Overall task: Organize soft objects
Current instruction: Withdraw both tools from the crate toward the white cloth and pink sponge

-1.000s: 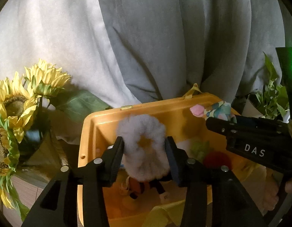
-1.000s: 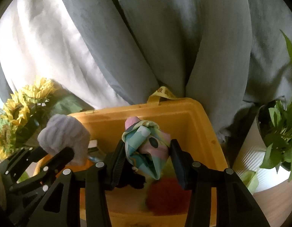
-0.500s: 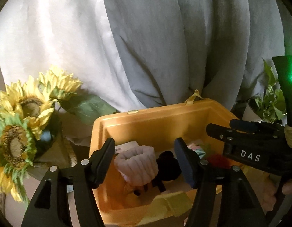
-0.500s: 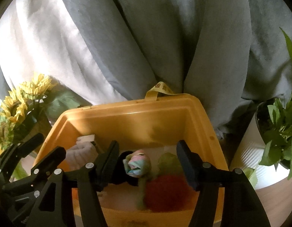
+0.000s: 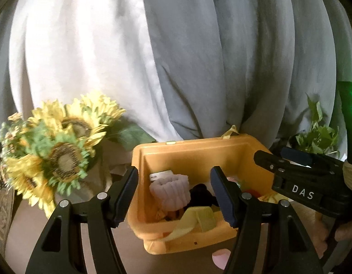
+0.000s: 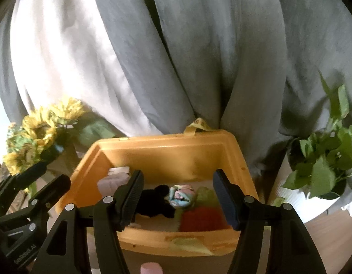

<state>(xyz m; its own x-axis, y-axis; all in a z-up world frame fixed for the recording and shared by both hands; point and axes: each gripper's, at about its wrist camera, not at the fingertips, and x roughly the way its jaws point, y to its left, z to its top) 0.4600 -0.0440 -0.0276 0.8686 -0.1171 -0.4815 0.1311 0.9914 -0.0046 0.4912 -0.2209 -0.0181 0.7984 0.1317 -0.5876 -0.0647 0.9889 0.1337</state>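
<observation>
An orange bin (image 5: 187, 153) (image 6: 166, 155) holds soft objects. A fluffy lilac scrunchie (image 5: 170, 191) (image 6: 112, 180) lies at its left. A pastel patterned scrunchie (image 6: 181, 196) lies in the middle beside a black soft item (image 6: 153, 202) (image 5: 199, 197), a red one (image 6: 203, 219) and a green one (image 6: 206, 196). A yellow cloth (image 5: 194, 221) hangs over the near rim. My left gripper (image 5: 174, 196) is open and empty in front of the bin. My right gripper (image 6: 179, 199) is open and empty above the near rim; it also shows in the left wrist view (image 5: 297, 175).
Artificial sunflowers (image 5: 61, 153) (image 6: 36, 134) stand left of the bin. A potted green plant (image 6: 324, 159) (image 5: 315, 134) in a white pot stands to the right. Grey and white curtains (image 5: 176, 57) hang behind. A small pink object (image 5: 219, 259) lies near the bin's front.
Both grippers opened and let go: the lilac scrunchie and the pastel scrunchie dropped into the bin. Both grippers then drew back from the bin.
</observation>
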